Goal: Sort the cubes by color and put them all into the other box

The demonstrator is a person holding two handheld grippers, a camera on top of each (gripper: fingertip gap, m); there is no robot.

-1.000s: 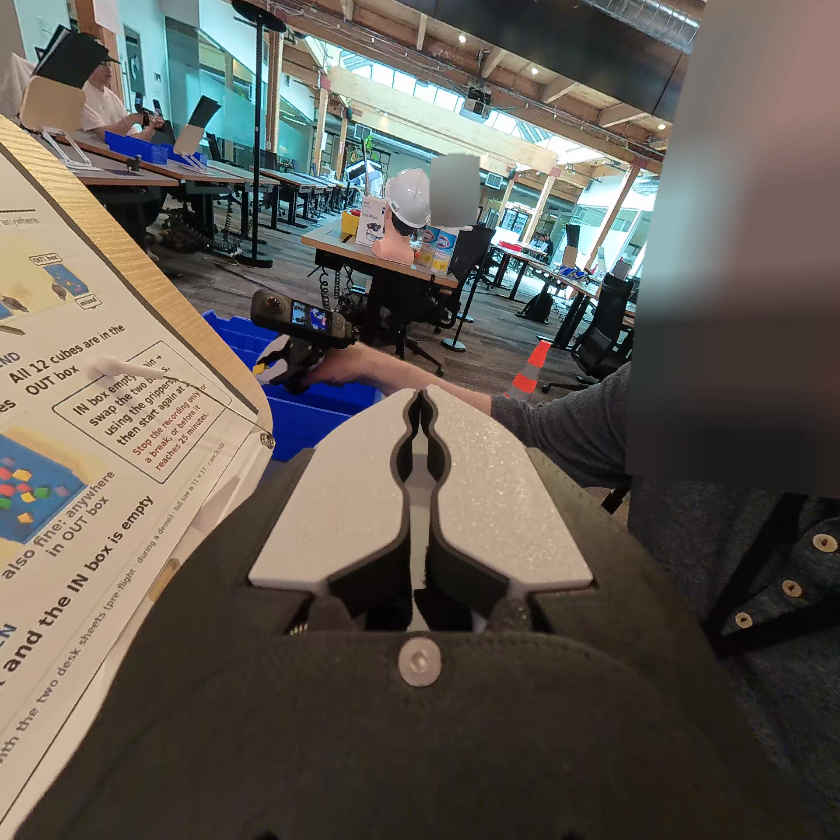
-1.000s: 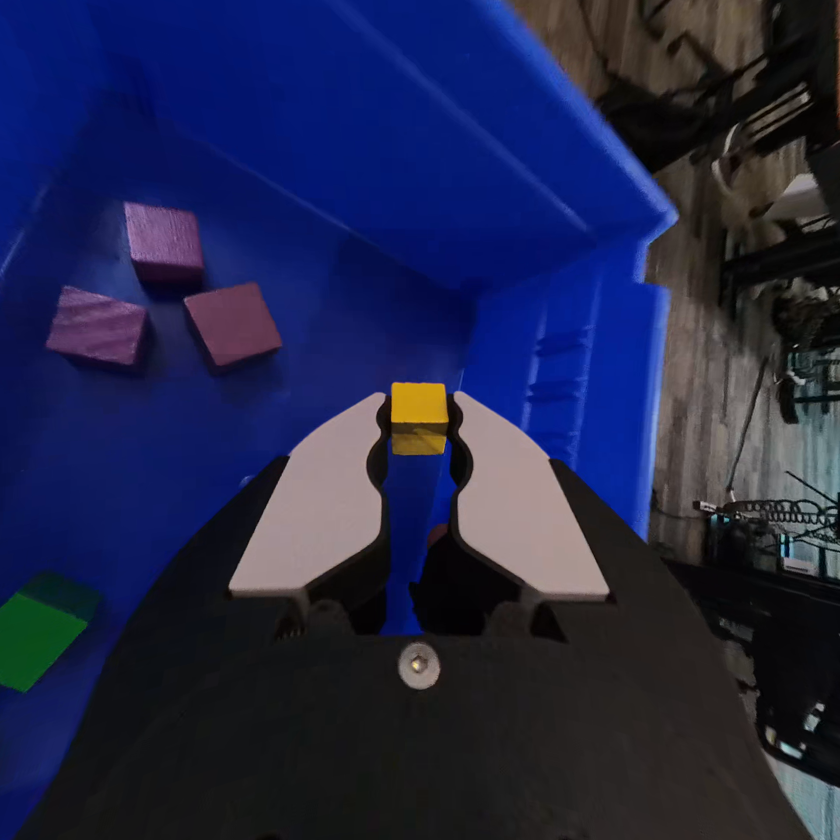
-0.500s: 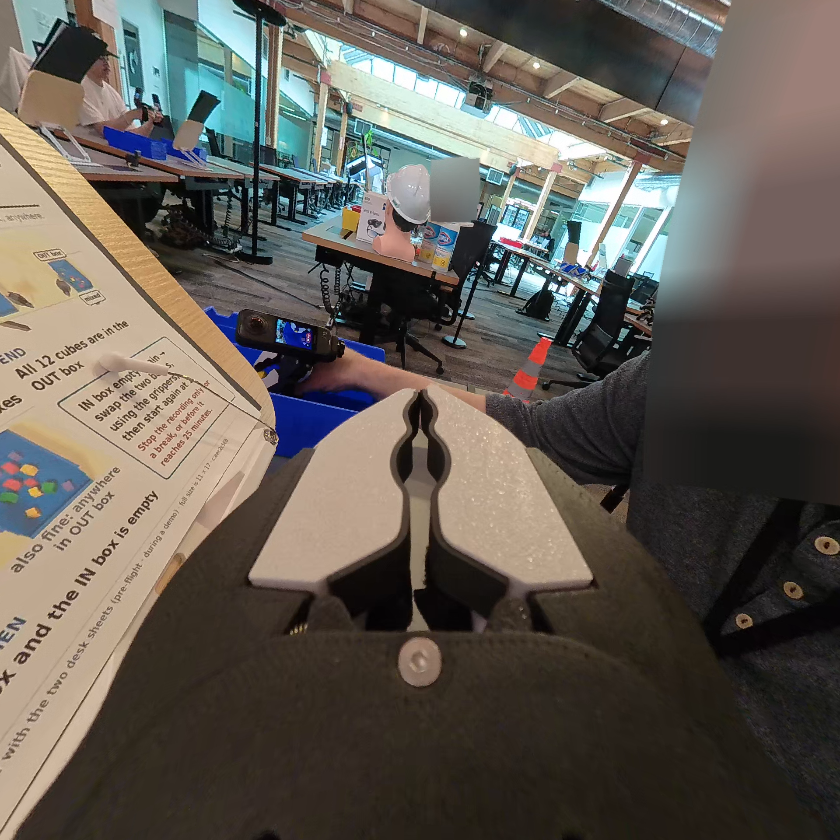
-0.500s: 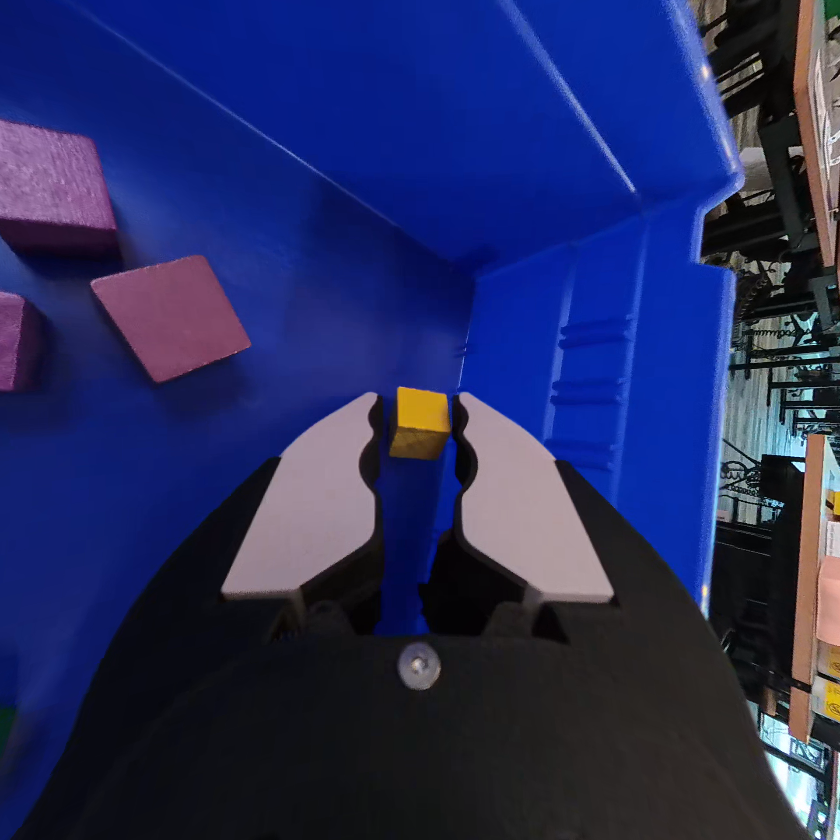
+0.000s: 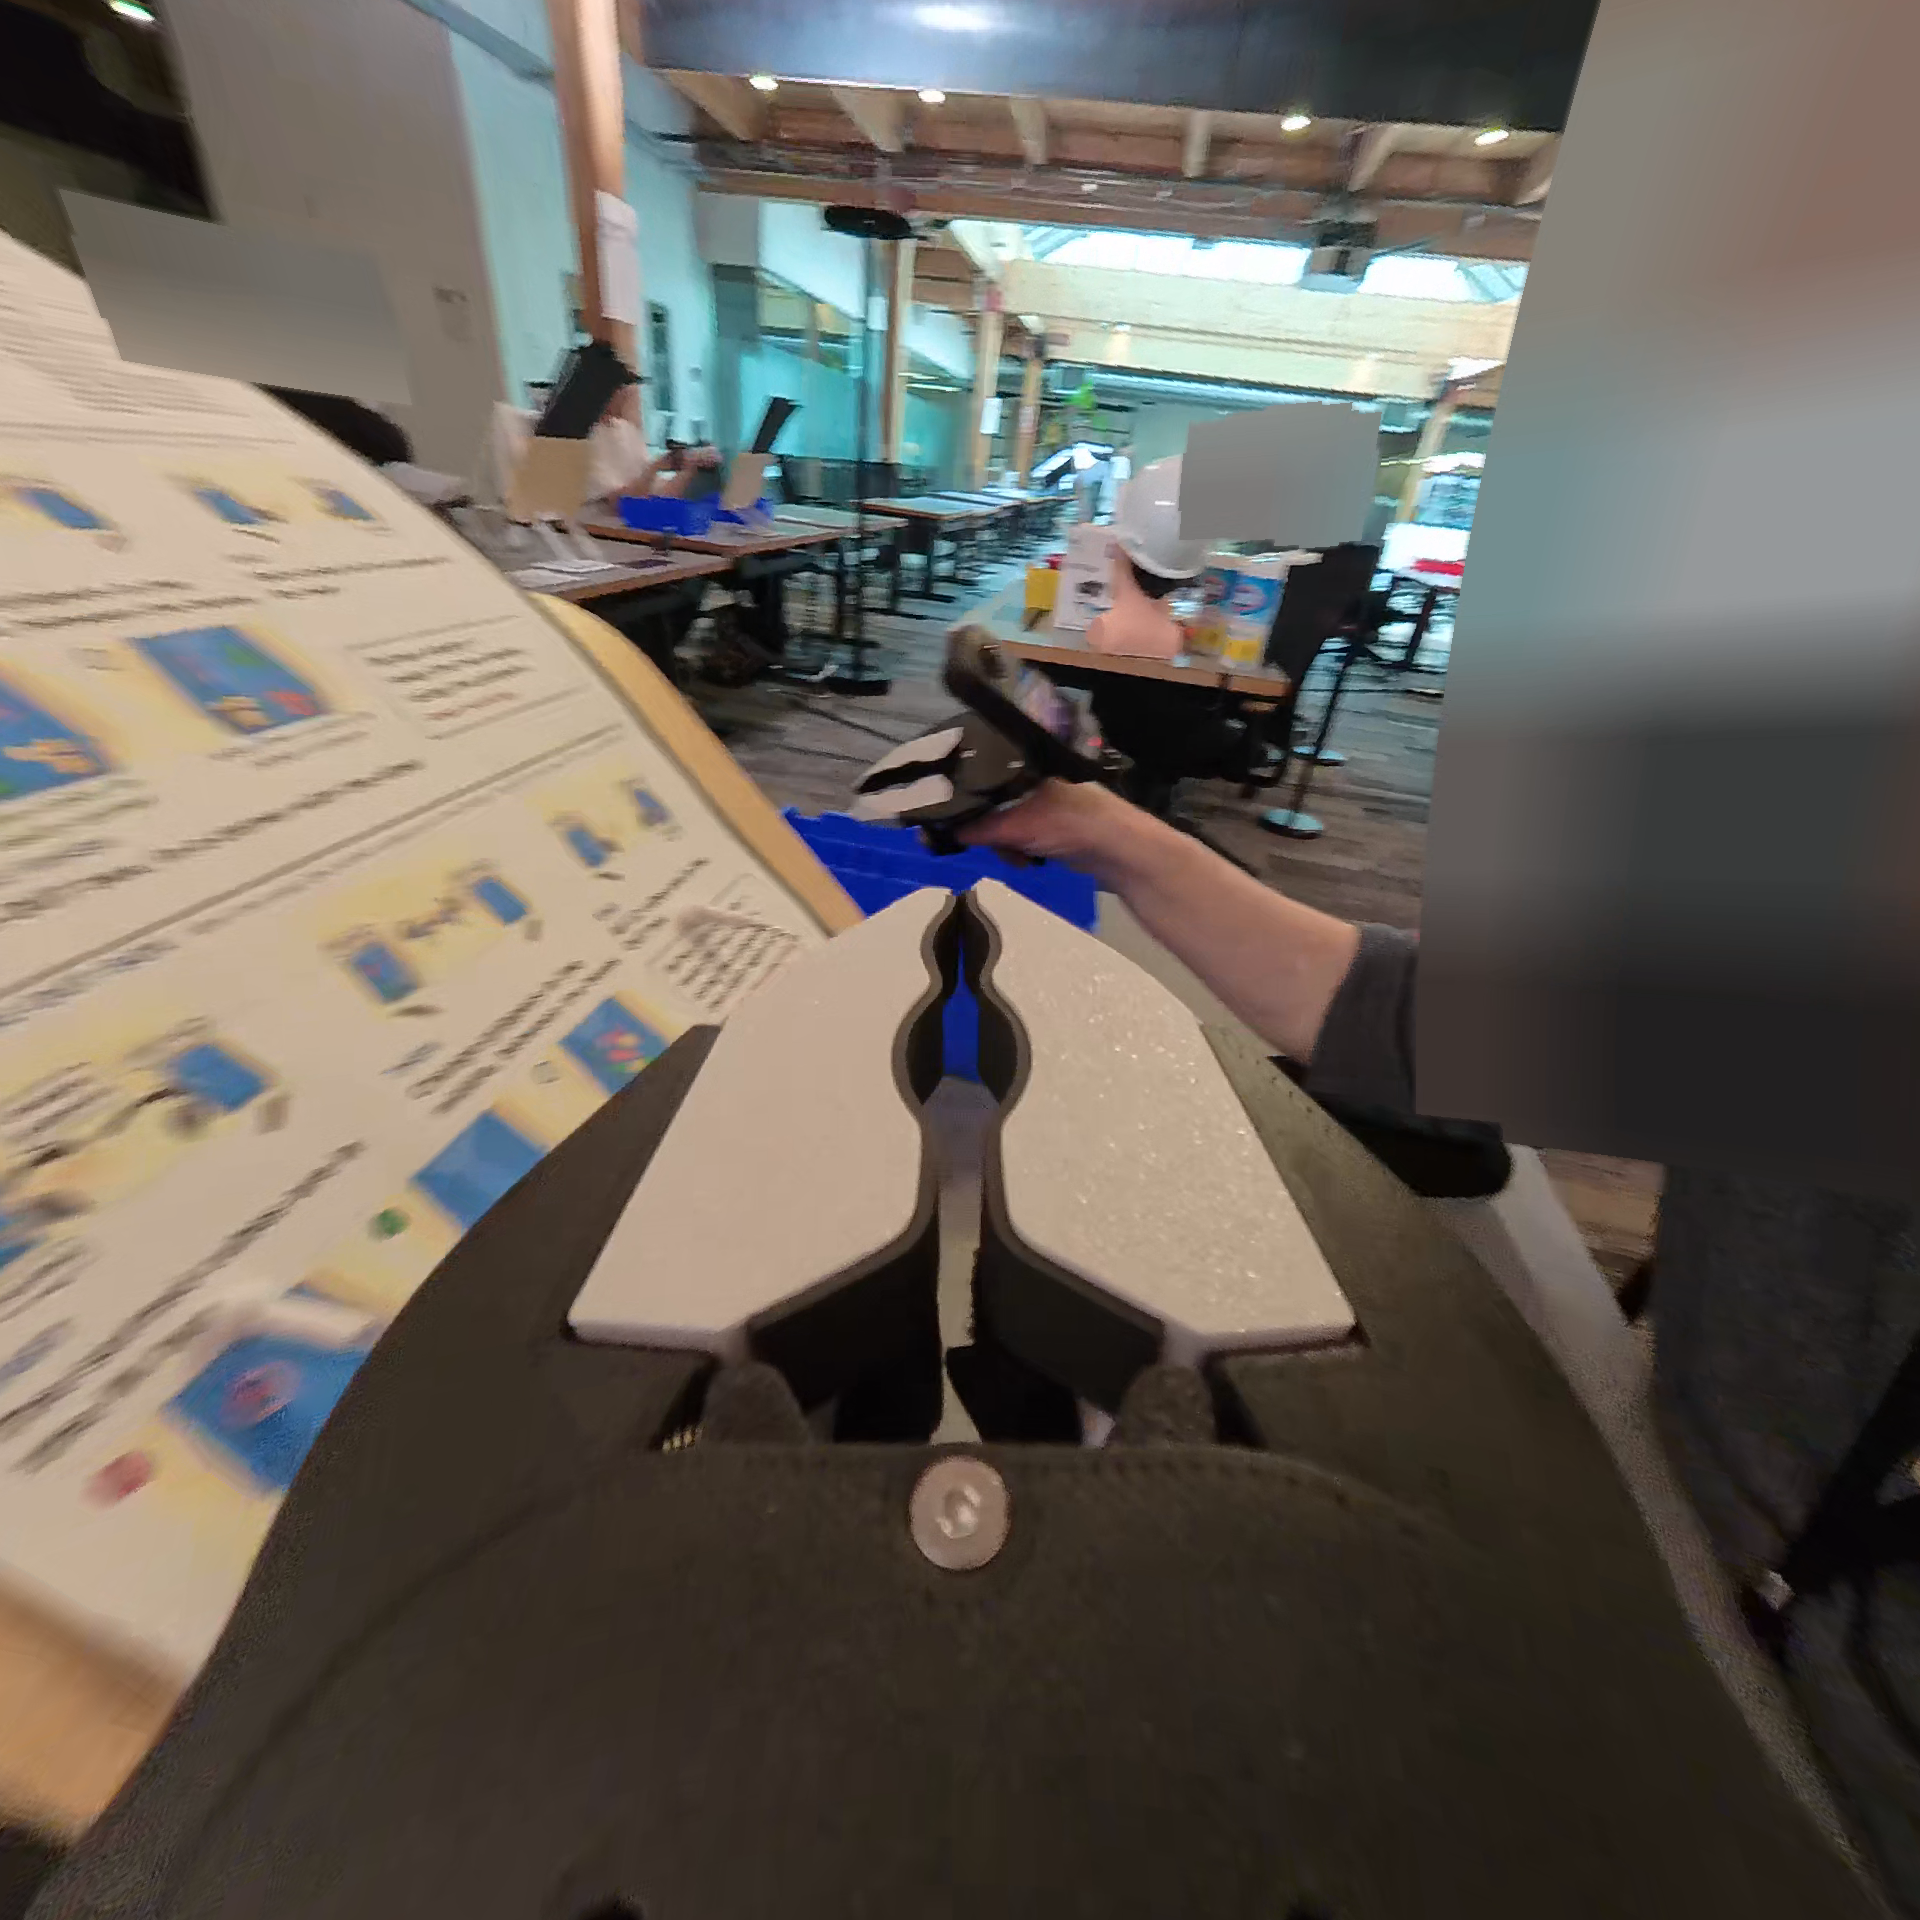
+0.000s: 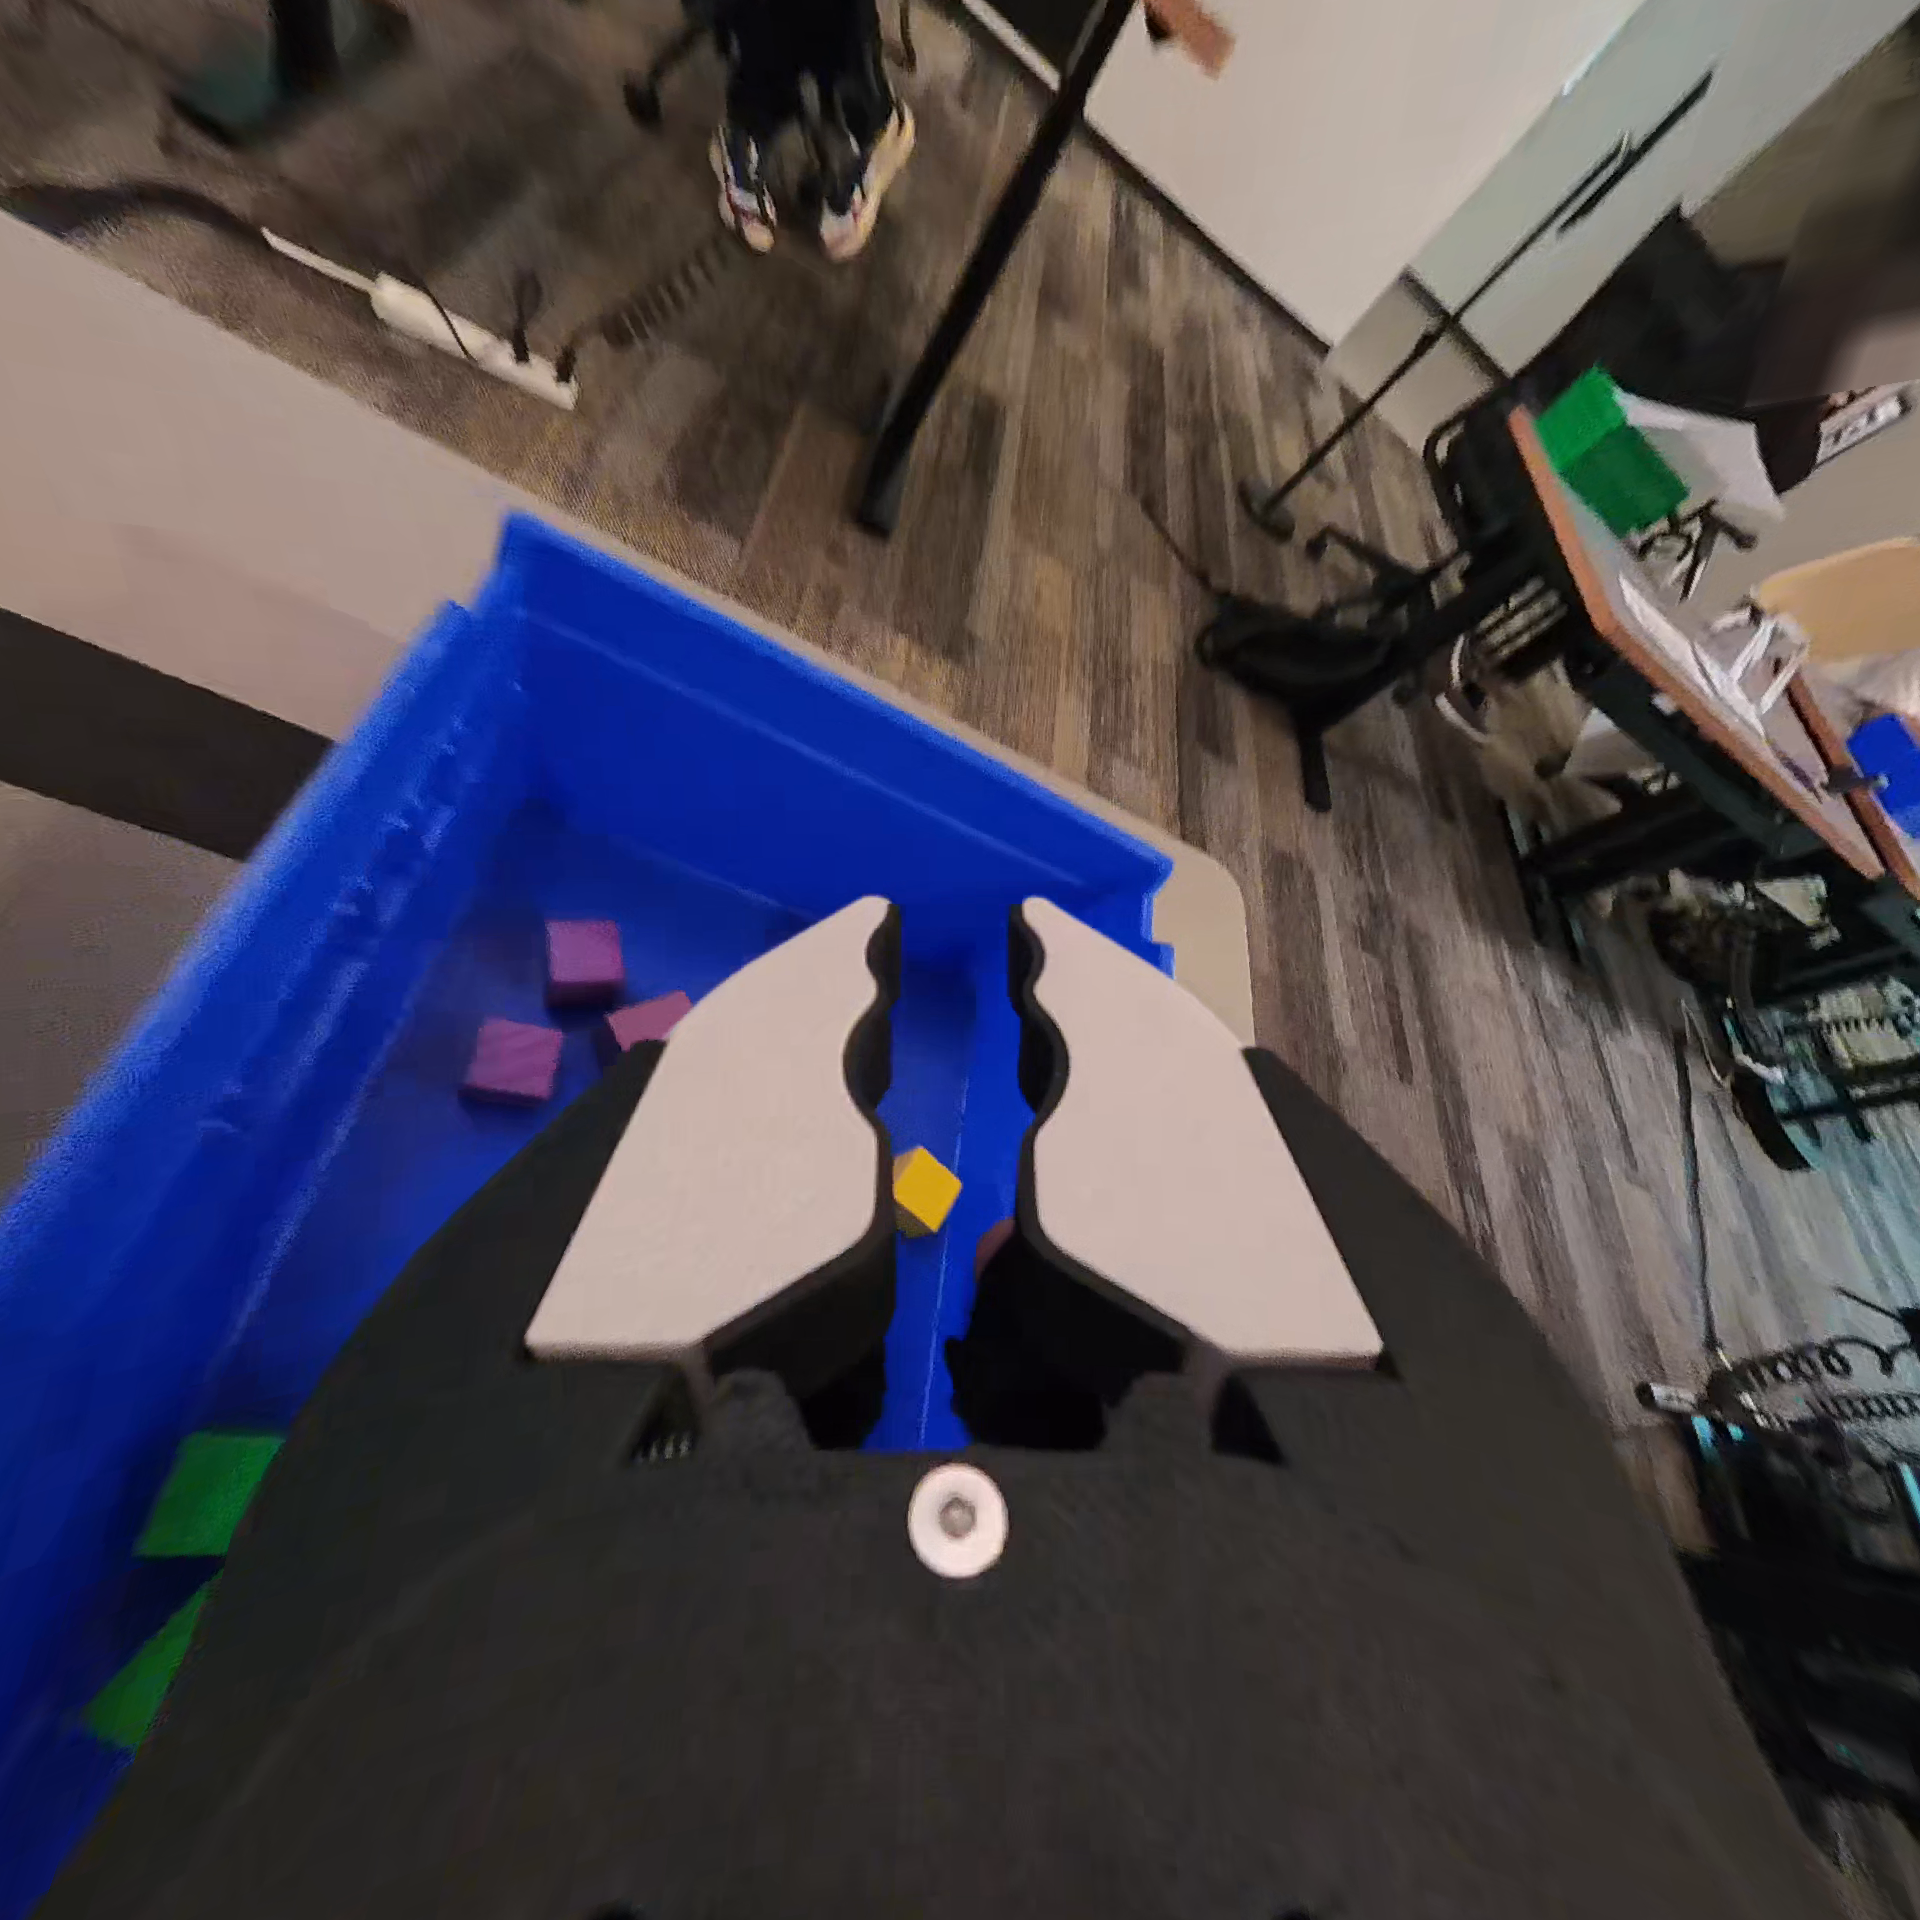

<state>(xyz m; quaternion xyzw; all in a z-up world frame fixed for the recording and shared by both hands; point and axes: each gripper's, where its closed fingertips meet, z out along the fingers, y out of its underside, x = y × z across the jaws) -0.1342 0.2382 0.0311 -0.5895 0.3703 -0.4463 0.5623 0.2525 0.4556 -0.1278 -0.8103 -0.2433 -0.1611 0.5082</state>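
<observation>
My right gripper (image 6: 951, 914) is open with nothing between its pads, lifted above the blue box (image 6: 727, 727). A yellow cube (image 6: 923, 1190) lies on the box floor near the corner, seen through the gap between my fingers. Three purple cubes (image 6: 582, 961) lie together farther in, and green cubes (image 6: 208, 1491) lie at the near left. My left gripper (image 5: 964, 904) is shut with nothing in it, held up beside the table. The left wrist view also shows the right gripper (image 5: 914, 774) in a hand above the blue box (image 5: 894, 862).
An instruction sheet (image 5: 312, 883) on a wooden board stands close at the left of my left gripper. The light table edge (image 6: 1205, 914) runs just past the box's far corner, with floor beyond. A person's sleeve (image 5: 1361, 997) reaches across on the right.
The right pads opened and let go of the yellow cube, which now lies on the box floor. The right gripper rose out of the box. The left gripper swung, staying shut.
</observation>
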